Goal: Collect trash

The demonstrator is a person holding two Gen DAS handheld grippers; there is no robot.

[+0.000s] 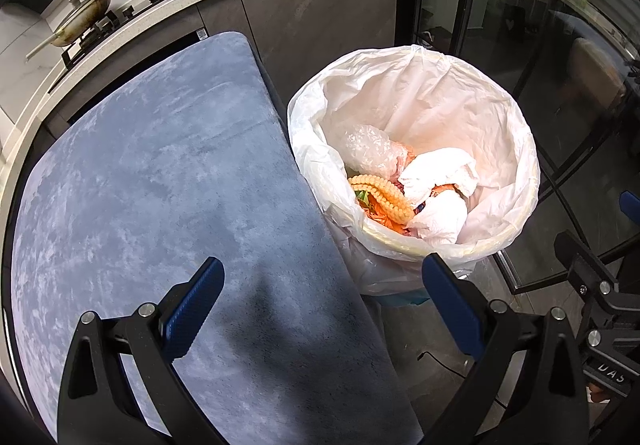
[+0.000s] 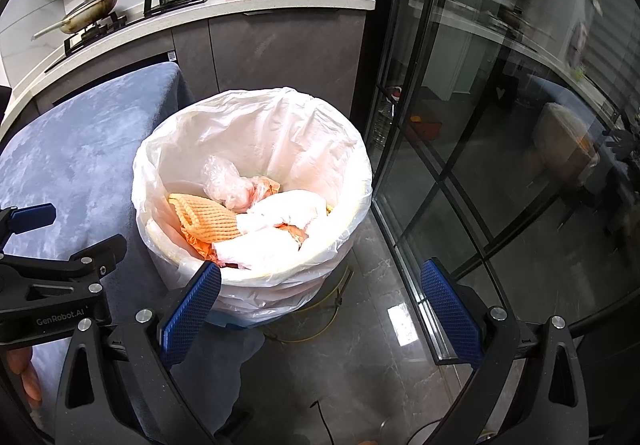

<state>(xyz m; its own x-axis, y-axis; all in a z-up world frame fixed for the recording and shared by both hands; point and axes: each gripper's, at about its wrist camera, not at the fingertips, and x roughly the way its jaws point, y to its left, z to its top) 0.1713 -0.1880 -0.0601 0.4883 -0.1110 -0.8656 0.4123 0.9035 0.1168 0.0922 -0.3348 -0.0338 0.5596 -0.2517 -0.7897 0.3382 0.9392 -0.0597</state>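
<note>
Left gripper (image 1: 322, 309) spread wide, nothing between its blue pads, poised over the blue-grey cloth-covered table (image 1: 152, 173); lined trash bin (image 1: 516, 149) stands ahead and to its right, against the table edge. Right gripper (image 2: 320, 309) likewise spread, empty, bin directly ahead. Inside: crumpled white paper (image 1: 440, 173), orange foam netting (image 2: 208, 219), clear plastic (image 1: 368, 149)
</note>
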